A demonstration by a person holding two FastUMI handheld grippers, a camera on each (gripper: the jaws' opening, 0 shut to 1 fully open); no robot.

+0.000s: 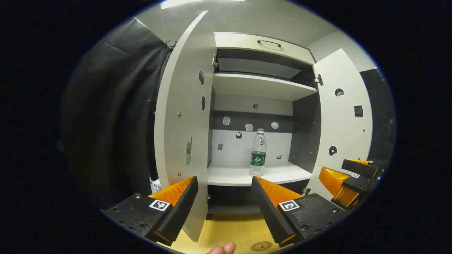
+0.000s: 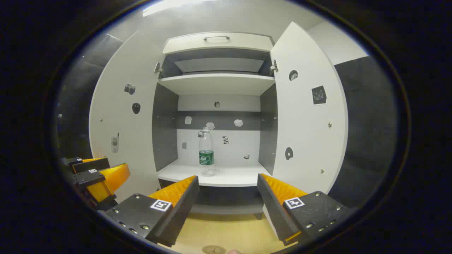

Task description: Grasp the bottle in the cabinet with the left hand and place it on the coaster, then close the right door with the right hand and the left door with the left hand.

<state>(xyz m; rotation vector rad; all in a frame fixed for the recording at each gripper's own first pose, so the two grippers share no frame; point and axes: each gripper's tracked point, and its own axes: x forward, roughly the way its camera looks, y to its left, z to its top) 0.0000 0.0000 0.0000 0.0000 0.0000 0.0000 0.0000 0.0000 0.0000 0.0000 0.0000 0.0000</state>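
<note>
The bottle [image 1: 258,152] stands upright on the lower shelf [image 1: 243,175] of the open cabinet [image 1: 261,43], its long axis vertical and its cap pointing up, near the shelf's front edge and apart from both side walls; in the right gripper view the same bottle [image 2: 206,151] sits left of the shelf's middle. It is the one bottle in the cabinet, clear with a green label band, and nothing else stands on that shelf. The upper shelf [image 2: 217,83] above it carries nothing. Small stickers dot the back wall and the inner faces of the doors. Two doors hang open: the left door [image 1: 183,106] swung out toward the near left, and the right door [image 2: 305,109] swung out on the right. One round coaster [image 1: 261,246] lies on the wooden tabletop [image 1: 229,231] at the near edge, below the cabinet. The left gripper [image 1: 224,201] hovers in front of the cabinet, its jaws spread wide and holding nothing, well apart from the bottle. The right gripper [image 2: 227,197] likewise hangs before the shelf with its jaws wide apart and empty. A fingertip [image 1: 222,248] shows at the near edge of the left gripper view.
</note>
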